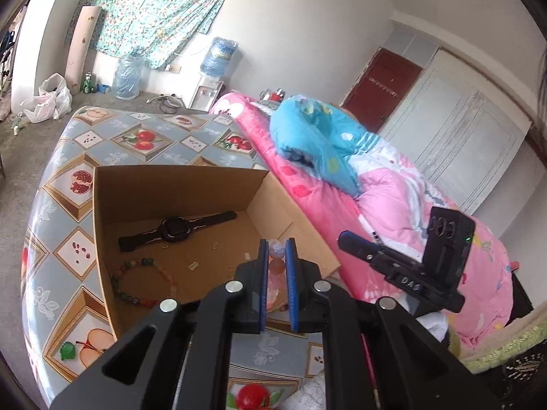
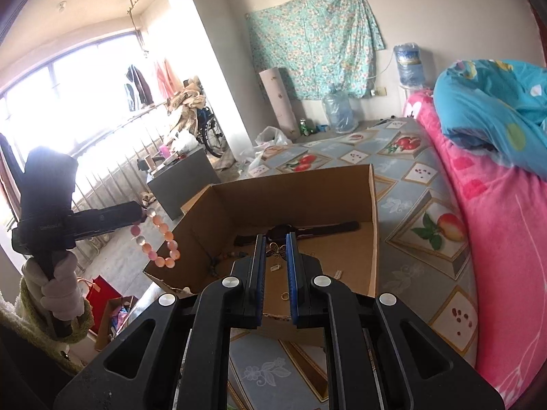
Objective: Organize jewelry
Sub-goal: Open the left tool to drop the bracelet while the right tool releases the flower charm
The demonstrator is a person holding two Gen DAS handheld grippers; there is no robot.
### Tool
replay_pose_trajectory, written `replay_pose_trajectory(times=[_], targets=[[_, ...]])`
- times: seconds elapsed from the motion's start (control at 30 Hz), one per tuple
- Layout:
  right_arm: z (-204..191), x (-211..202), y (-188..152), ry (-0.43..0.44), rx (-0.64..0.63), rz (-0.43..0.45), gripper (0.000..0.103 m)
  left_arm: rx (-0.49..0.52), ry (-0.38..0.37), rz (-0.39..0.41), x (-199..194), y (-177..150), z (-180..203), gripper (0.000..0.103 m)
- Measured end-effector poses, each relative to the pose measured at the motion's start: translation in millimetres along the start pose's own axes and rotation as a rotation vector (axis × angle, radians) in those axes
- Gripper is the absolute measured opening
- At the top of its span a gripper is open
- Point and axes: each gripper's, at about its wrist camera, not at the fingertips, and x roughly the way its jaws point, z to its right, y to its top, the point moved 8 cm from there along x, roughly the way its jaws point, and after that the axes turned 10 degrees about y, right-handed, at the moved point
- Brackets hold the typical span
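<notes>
My left gripper point(image 1: 277, 251) is shut on a pink bead bracelet point(image 1: 277, 266) and holds it above the near right corner of an open cardboard box point(image 1: 177, 184). In the right wrist view the bracelet point(image 2: 160, 239) hangs from the left gripper point(image 2: 142, 213), left of the box point(image 2: 290, 188). My right gripper point(image 2: 276, 246) is shut on a small gold butterfly ornament point(image 2: 277, 249) above the box. In the box lie a black watch point(image 1: 176, 229), a multicoloured bead bracelet point(image 1: 140, 283) and several small gold pieces point(image 1: 193, 265).
The box stands on a fruit-patterned cloth point(image 1: 136, 136) on a table. A bed with a pink quilt point(image 1: 393, 212) and blue pillow point(image 1: 318, 140) runs along the right. Water bottles point(image 1: 128, 73) and bags point(image 1: 48, 97) stand on the floor beyond.
</notes>
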Motion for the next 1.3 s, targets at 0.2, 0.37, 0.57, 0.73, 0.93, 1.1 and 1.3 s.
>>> replay_pose_trajectory(times=[0.2,0.37,0.57,0.73,0.93,1.1,1.3], targets=[[15.4,21.9,7.0,0.021,0.021,-0.046,0.01,0.034,0.123,-0.196,62.8,-14.7,-24.4,0.009],[24.4,28.5,10.3,0.031,0.037,-0.057,0.01,0.066,0.18,-0.322,101.1,-30.3,-40.9,0.009],[26.2,31.1,7.8,0.04,0.035,-0.072,0.01,0.104,0.21,-0.424,125.6,-41.4,-46.0,0.009],[29.8,33.0,6.8,0.039,0.044,-0.08,0.01,0.119,0.233,-0.497,138.7,-50.1,-48.0,0.01],[33.8,40.8,4.2,0.047,0.053,-0.127,0.01,0.054,0.204,-0.418,123.8,-36.8,-53.2,0.026],[32.3,55.8,5.7,0.078,0.051,-0.225,0.01,0.029,0.217,-0.279,90.4,-17.8,-58.6,0.03],[35.5,93.3,-1.3,0.076,0.053,-0.44,0.01,0.003,0.254,-0.091,41.9,0.8,-63.8,0.046]])
